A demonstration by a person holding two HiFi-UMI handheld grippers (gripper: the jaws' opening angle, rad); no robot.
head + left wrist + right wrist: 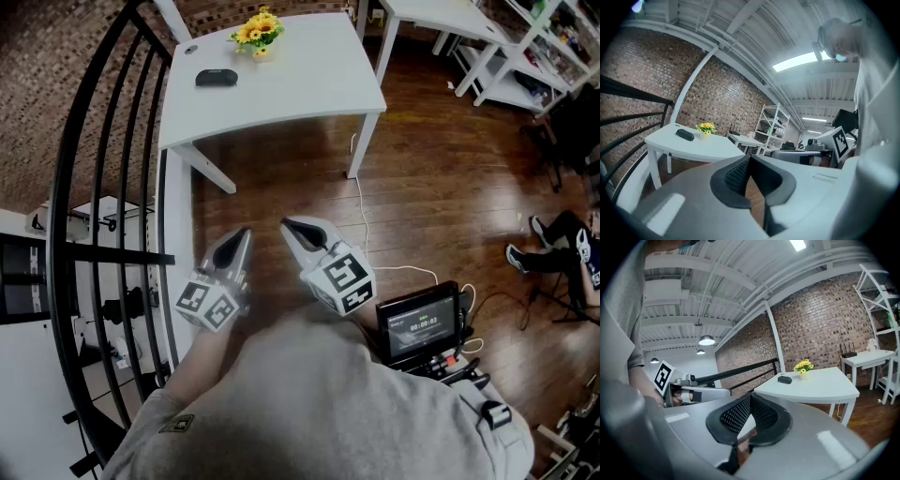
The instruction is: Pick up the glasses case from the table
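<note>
dim, dark-cornered head view; ceiling strip lights (797, 61) glare in gripper views, edges bent by fisheye.

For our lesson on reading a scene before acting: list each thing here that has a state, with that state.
glasses case: closed, lying on the white table, untouched
left gripper: shut, empty
right gripper: shut, empty
potted flowers: upright on the table
monitor: screen lit

Dark glasses case (685, 135) — on white table (715, 148)
</note>
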